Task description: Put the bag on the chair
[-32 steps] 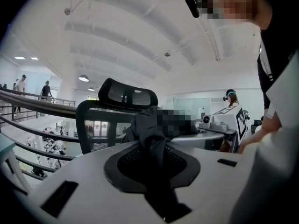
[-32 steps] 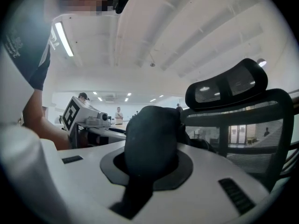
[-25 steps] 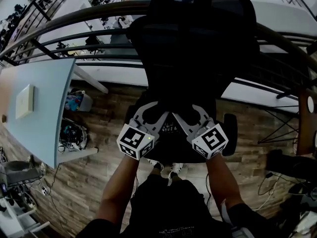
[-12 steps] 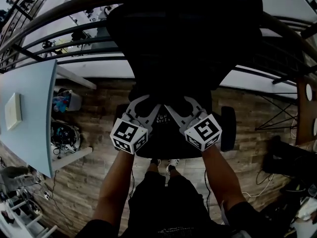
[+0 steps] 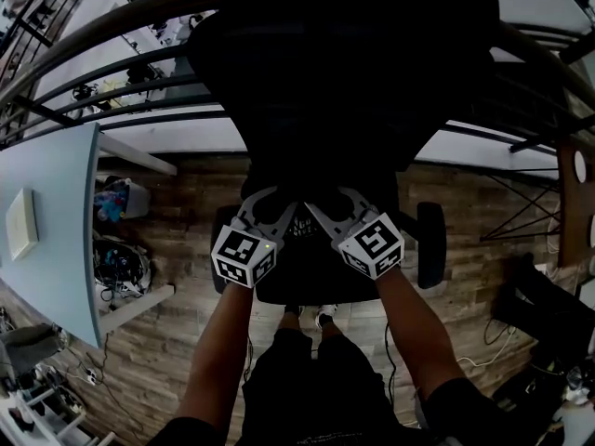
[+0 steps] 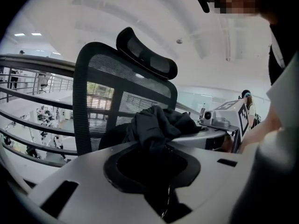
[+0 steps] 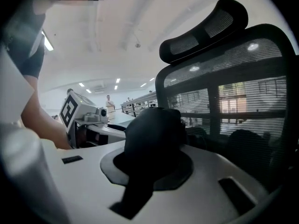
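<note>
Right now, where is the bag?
Centre of the head view, the bag is gripped by the left gripper and right gripper, above the chair seat, just before its mesh backrest.

A brown wood-plank floor [image 5: 465,221] fills the middle band of the head view. At the left edge stands a pale blue-grey tabletop [image 5: 65,249] with a flat cream rectangle [image 5: 20,223] lying on it. Beside the table's right edge sit a small grey bin of coloured items [image 5: 121,198] and a tangle of dark cables [image 5: 119,262]. Curved dark metal railings [image 5: 93,63] sweep across the upper left, above a white ledge [image 5: 186,137]. In the left gripper view, a white arched ceiling [image 6: 140,13] carries bright strip lights [image 6: 19,34] at upper left.
</note>
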`<state>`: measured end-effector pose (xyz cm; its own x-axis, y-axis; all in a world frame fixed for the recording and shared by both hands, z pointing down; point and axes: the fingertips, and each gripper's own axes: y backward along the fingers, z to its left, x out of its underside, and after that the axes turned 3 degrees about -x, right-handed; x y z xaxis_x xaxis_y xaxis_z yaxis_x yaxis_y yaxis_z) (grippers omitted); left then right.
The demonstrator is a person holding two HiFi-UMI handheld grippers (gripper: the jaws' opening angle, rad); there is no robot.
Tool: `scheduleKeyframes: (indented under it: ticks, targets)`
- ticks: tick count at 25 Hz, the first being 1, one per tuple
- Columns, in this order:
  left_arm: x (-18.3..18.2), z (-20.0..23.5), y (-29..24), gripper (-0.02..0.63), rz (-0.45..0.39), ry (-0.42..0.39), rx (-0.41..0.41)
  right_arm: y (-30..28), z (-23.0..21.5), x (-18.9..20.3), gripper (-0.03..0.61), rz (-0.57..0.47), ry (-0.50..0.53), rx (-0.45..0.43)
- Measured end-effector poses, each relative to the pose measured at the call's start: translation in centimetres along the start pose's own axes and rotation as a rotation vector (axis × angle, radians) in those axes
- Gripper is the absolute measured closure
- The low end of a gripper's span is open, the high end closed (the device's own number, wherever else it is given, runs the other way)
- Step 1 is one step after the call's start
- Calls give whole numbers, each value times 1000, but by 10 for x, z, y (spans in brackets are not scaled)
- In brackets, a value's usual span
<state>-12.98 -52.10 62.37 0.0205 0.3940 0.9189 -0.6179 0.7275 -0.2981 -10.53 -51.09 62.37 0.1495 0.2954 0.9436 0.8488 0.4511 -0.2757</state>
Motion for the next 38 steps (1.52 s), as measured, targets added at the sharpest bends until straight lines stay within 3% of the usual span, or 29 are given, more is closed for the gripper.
scheduleKeyframes:
  ticks: [9, 15, 22, 26, 30, 33, 38]
  targets:
    - [6, -3, -18, 520, 40, -61, 18, 5, -17, 12, 511, -19, -78, 28]
    - [20, -4, -13, 517, 53, -37, 20, 5, -12, 25, 505, -7, -109, -3]
    - [33, 1, -10, 506, 63, -22, -26, 1, -8, 38, 497, 29, -111, 22]
    - [41, 6, -10, 480, 98, -29, -62, 1, -7, 48, 440, 66, -116, 39]
    - [46, 10, -5, 410, 103, -21, -88, 4, -8, 61, 344, 88, -161, 45]
    - [54, 8, 1, 358, 115, -4, -93, 13, -11, 74, 324, 98, -176, 81]
    - [70, 2, 10, 342, 142, 12, -102, 27, -19, 88, 308, 119, -185, 151]
